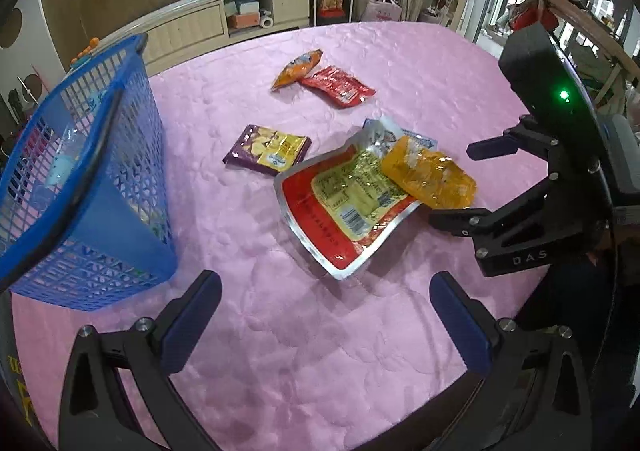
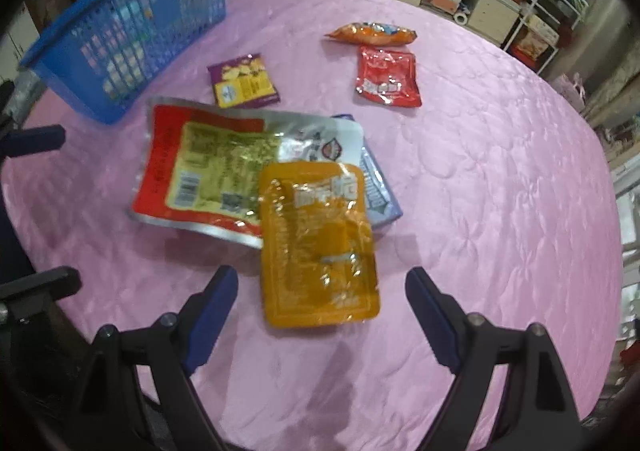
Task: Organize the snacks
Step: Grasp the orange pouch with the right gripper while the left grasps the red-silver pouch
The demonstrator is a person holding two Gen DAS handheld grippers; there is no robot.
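Note:
Several snack packets lie on a pink tablecloth (image 1: 280, 331). A yellow packet (image 2: 316, 247) overlaps a big red-and-silver pouch (image 2: 204, 171); both also show in the left wrist view, the yellow packet (image 1: 430, 175) and the pouch (image 1: 344, 207). A purple packet (image 1: 266, 149), a red packet (image 1: 338, 86) and an orange bag (image 1: 298, 68) lie farther back. My right gripper (image 2: 320, 315) is open, its fingers either side of the yellow packet's near end. It also shows in the left wrist view (image 1: 456, 183). My left gripper (image 1: 324, 319) is open and empty above bare cloth.
A blue mesh basket (image 1: 80, 187) stands at the table's left, with items inside; it shows in the right wrist view (image 2: 132, 23) too. A low cabinet (image 1: 208, 23) and shelves stand beyond the table's far edge.

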